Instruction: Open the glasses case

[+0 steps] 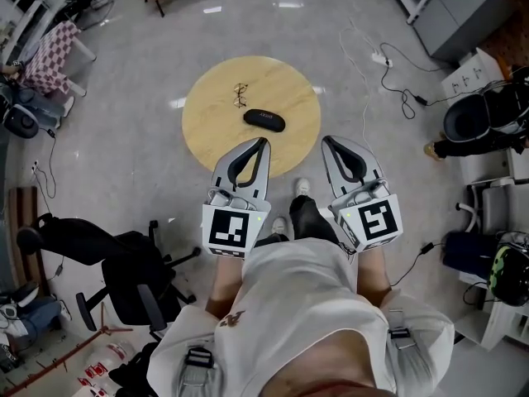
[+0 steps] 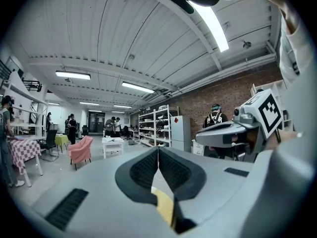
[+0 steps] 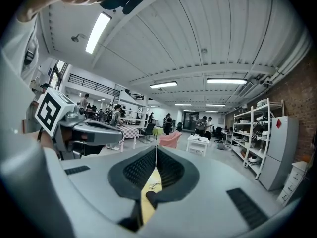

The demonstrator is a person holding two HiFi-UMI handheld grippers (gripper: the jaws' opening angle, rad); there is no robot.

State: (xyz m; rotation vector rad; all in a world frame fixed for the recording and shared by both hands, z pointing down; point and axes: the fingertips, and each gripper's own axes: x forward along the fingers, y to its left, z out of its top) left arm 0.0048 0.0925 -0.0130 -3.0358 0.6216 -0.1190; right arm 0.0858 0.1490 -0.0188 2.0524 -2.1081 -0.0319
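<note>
A black glasses case (image 1: 264, 120) lies shut on the round wooden table (image 1: 207, 122), just right of its middle. Thin folded glasses (image 1: 240, 95) lie beyond it. My left gripper (image 1: 264, 141) hovers level at the table's near edge, jaws shut and empty, its tip a little short of the case. My right gripper (image 1: 326, 141) is level beside it, just off the table's right rim, also shut and empty. In the left gripper view the closed jaws (image 2: 158, 148) hide the case. In the right gripper view the glasses (image 3: 154, 185) and the case's dark end (image 3: 151, 196) show below the closed jaws (image 3: 156, 148).
A black office chair (image 1: 124, 271) stands on the floor at my left. Cables and a power strip (image 1: 380, 57) trail right of the table. A checkered table (image 1: 50, 52) is far left, shelves and bins at right. My feet (image 1: 302, 190) stand by the table's near edge.
</note>
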